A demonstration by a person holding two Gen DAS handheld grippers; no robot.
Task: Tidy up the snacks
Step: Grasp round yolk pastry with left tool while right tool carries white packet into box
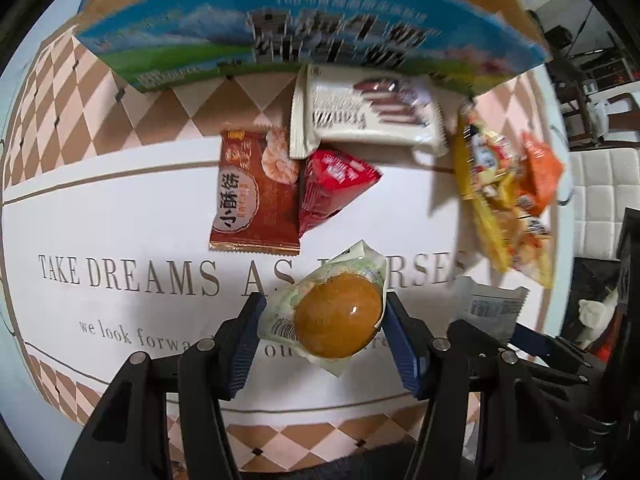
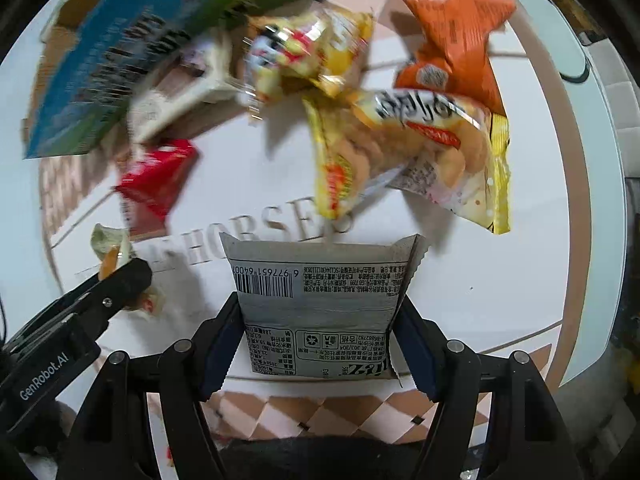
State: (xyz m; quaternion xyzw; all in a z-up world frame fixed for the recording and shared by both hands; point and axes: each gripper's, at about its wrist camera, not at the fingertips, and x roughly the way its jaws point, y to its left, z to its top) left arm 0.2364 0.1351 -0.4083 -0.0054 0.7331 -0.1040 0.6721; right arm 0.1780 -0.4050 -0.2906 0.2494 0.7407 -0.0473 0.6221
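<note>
My left gripper (image 1: 322,322) is shut on a packaged brown egg snack (image 1: 338,320) and holds it above the table. My right gripper (image 2: 316,336) is shut on a grey snack packet (image 2: 320,304), barcode side up; that packet also shows in the left wrist view (image 1: 490,308). On the table lie a brown biscuit packet (image 1: 256,192), a red packet (image 1: 332,184), a white wafer packet (image 1: 372,112), yellow packets (image 2: 404,148) and an orange packet (image 2: 452,36). A blue-green cardboard box (image 1: 304,36) stands at the back.
The round table (image 1: 120,216) has a white printed centre and a checked border. The table's right edge (image 2: 592,200) drops off beside white furniture. The left gripper's body (image 2: 72,320) sits close to my right gripper.
</note>
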